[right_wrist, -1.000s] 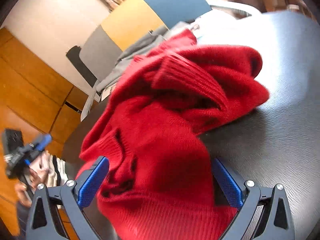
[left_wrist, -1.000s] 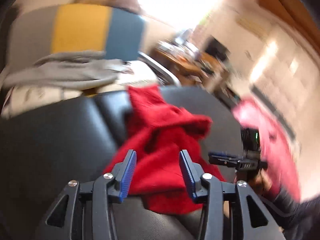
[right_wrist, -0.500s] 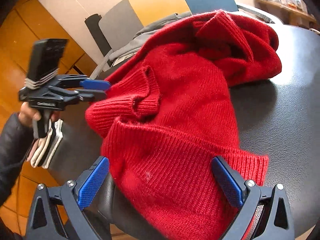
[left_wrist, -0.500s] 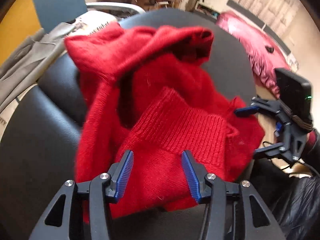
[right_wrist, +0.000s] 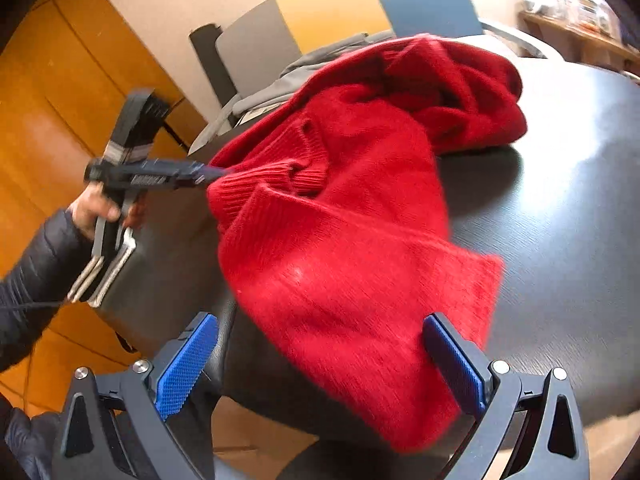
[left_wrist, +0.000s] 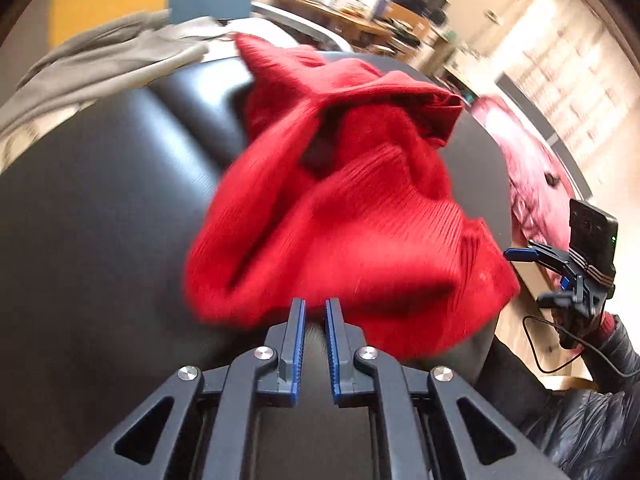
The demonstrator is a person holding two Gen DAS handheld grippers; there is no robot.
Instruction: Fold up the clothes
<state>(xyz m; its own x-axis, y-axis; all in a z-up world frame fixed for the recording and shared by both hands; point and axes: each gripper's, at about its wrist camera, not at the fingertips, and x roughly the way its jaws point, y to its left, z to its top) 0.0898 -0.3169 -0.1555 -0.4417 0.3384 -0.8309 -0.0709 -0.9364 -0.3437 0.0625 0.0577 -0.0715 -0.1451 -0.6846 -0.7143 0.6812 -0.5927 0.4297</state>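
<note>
A crumpled red knit sweater (left_wrist: 360, 208) lies heaped on a black padded surface (left_wrist: 100, 216). In the left wrist view my left gripper (left_wrist: 315, 308) has its jaws nearly together at the sweater's near edge. The right wrist view shows that same left gripper (right_wrist: 212, 174) pinching the ribbed hem at the sweater's (right_wrist: 340, 220) left side. My right gripper (right_wrist: 320, 320) is wide open, and the sweater's near corner hangs over the surface's edge between its fingers. From the left wrist view the right gripper (left_wrist: 540, 268) sits just off the sweater's right corner.
A grey garment (left_wrist: 104, 60) lies at the far edge of the black surface (right_wrist: 560, 200). Behind it stands a backrest with grey, yellow and blue panels (right_wrist: 332, 8). A pink cloth (left_wrist: 532, 168) lies beyond on the right, orange wooden panels (right_wrist: 48, 120) on the left.
My left gripper's jaws have gone from wide apart to nearly together at the sweater's ribbed edge. The right gripper stays open and has drawn back a little; the sweater has shifted.
</note>
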